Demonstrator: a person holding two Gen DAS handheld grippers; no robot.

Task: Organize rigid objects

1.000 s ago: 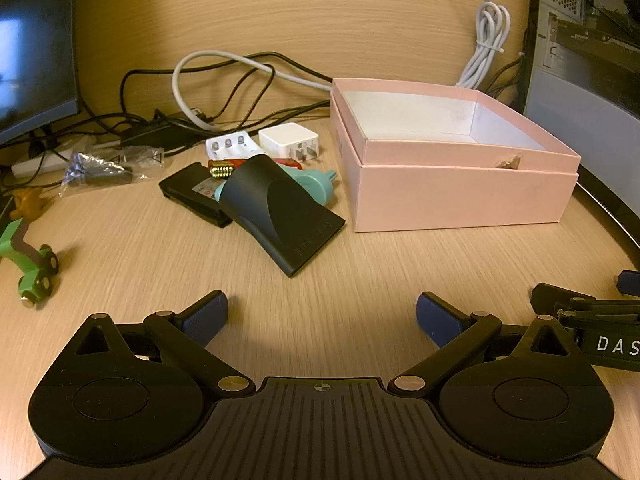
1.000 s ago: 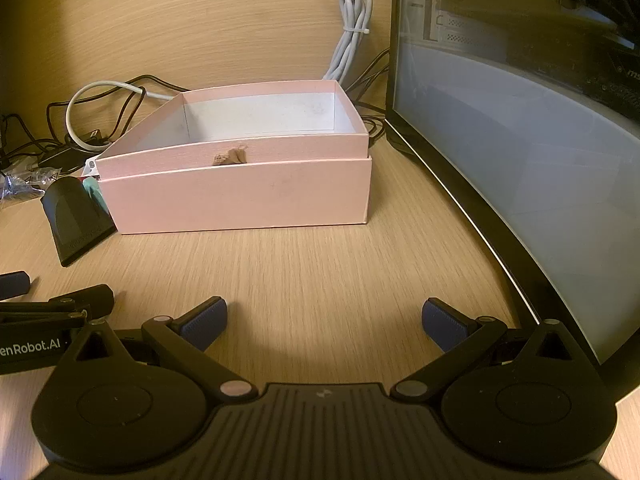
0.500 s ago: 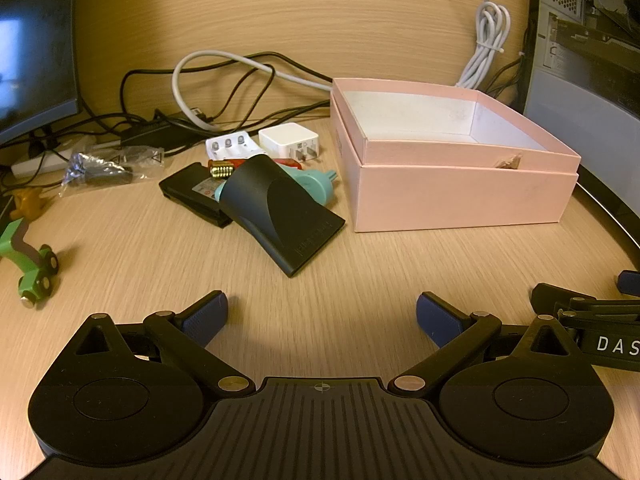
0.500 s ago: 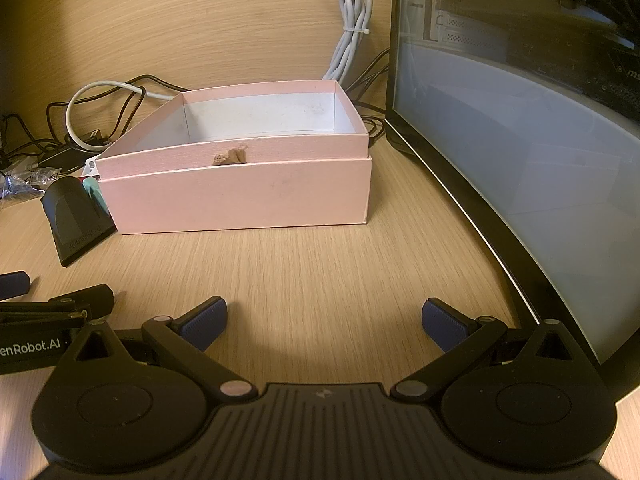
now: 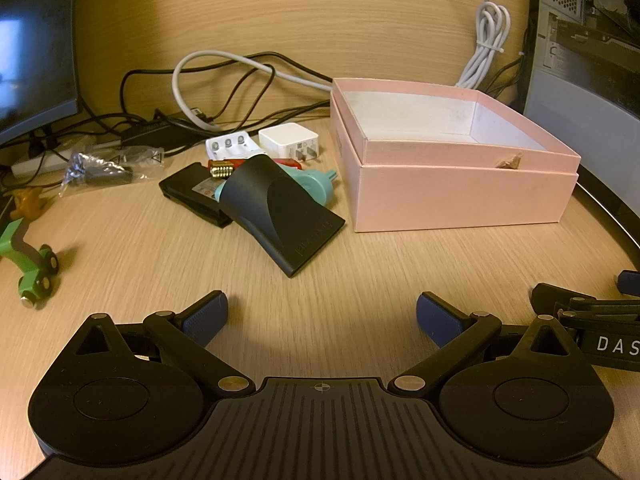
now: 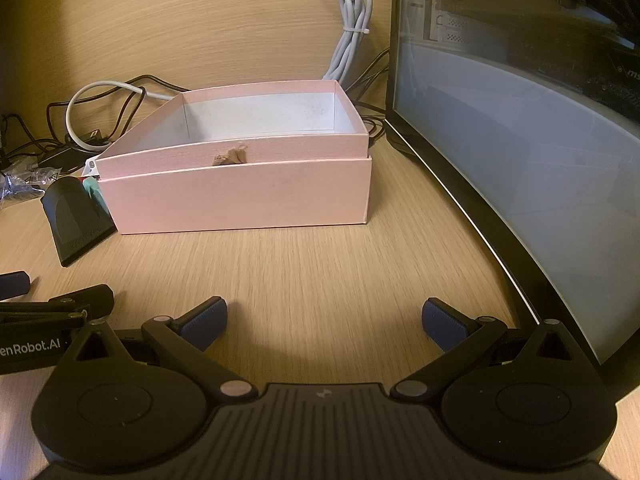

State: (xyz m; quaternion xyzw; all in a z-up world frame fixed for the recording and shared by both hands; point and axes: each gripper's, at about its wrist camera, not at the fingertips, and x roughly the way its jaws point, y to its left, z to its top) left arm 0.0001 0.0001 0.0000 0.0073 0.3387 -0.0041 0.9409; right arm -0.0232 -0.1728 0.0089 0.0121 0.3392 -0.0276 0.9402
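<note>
Nothing changed over last second: both tongs sit where they were, scene identical. Task not begun.

Left tongs (image 5: 322,314) spread wide, empty, low over counter (image 5: 160,248). Right tongs (image 6: 324,318) likewise spread, empty.

Ahead-left of left tongs: pile of black nozzle (image 5: 280,216), black flat case (image 5: 192,196), teal plug (image 5: 316,186), white charger (image 5: 288,142), battery holder (image 5: 232,148). Green toy car (image 5: 28,264) far left.

Pink box (image 6: 240,192) straight ahead of right tongs, open, looks empty.

Likely next: left tongs reach for nozzle, nearest item.
</note>
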